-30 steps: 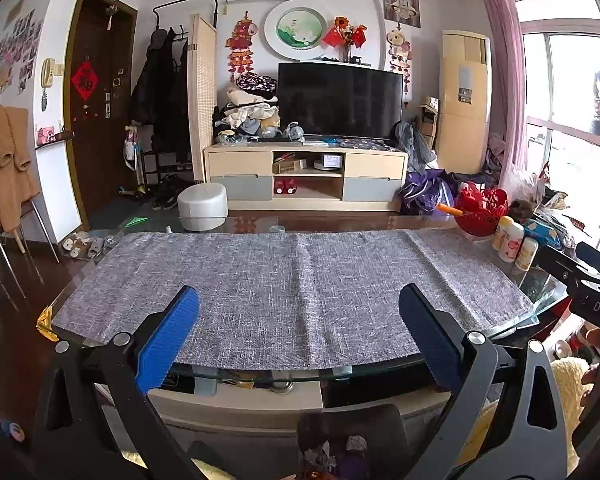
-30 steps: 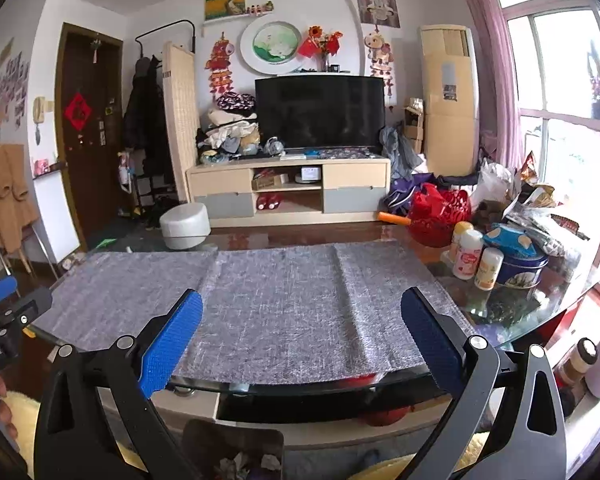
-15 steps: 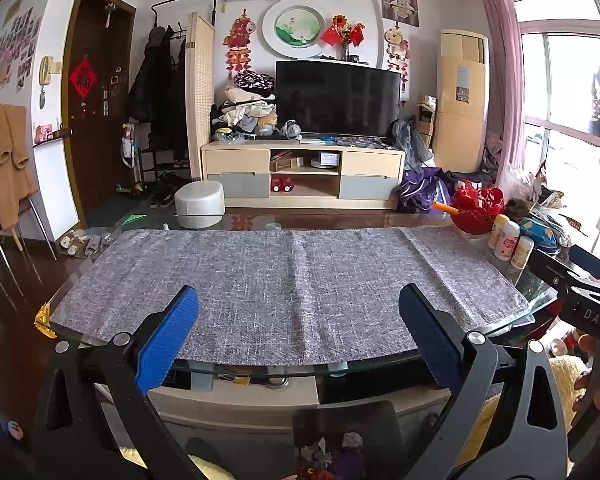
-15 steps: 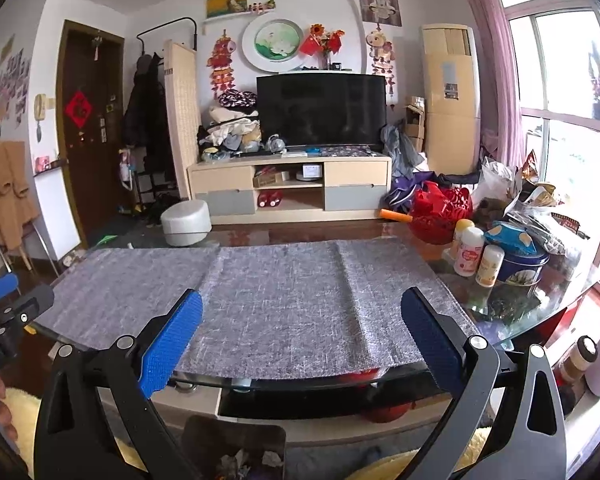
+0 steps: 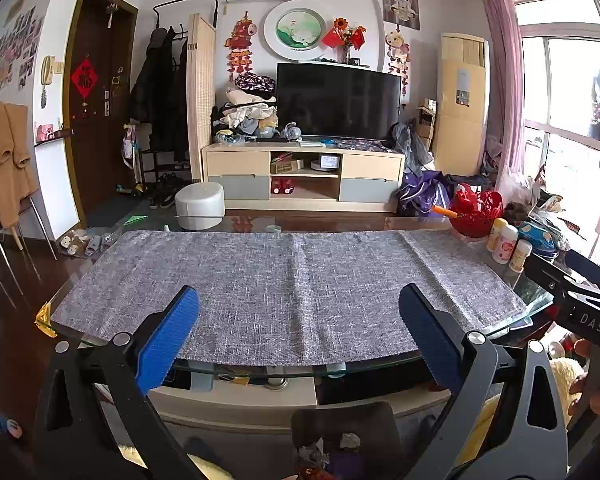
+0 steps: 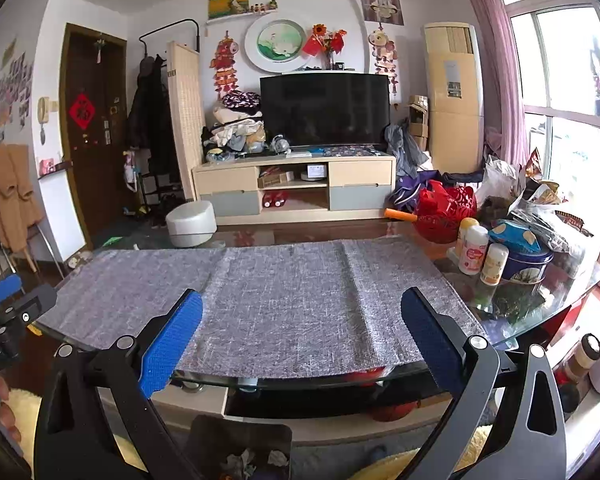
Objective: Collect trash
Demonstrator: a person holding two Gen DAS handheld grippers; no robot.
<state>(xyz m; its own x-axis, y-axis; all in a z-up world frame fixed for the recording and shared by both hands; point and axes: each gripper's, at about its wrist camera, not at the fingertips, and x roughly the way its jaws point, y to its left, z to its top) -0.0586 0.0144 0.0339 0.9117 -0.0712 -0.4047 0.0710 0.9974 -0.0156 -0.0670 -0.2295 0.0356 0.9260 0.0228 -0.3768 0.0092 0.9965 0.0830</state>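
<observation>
Left gripper (image 5: pixel 298 336), right gripper (image 6: pixel 302 338): jaws spread wide, empty, short of near edge of glass counter (image 5: pixel 260 370). Grey woven cloth (image 5: pixel 284 280) bare. Crumpled trash sits in dark bin (image 6: pixel 240 446) below near edge. Collection looks finished; next, judged: scan for leftovers.

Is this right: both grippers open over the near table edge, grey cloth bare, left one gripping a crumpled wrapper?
Not quite. The left gripper holds nothing: the left wrist view shows only grey cloth between its open jaws. Right gripper open too.

Mottled grey cloth (image 5: pixel 292 280); blue-padded black left gripper (image 5: pixel 296 336).
</observation>
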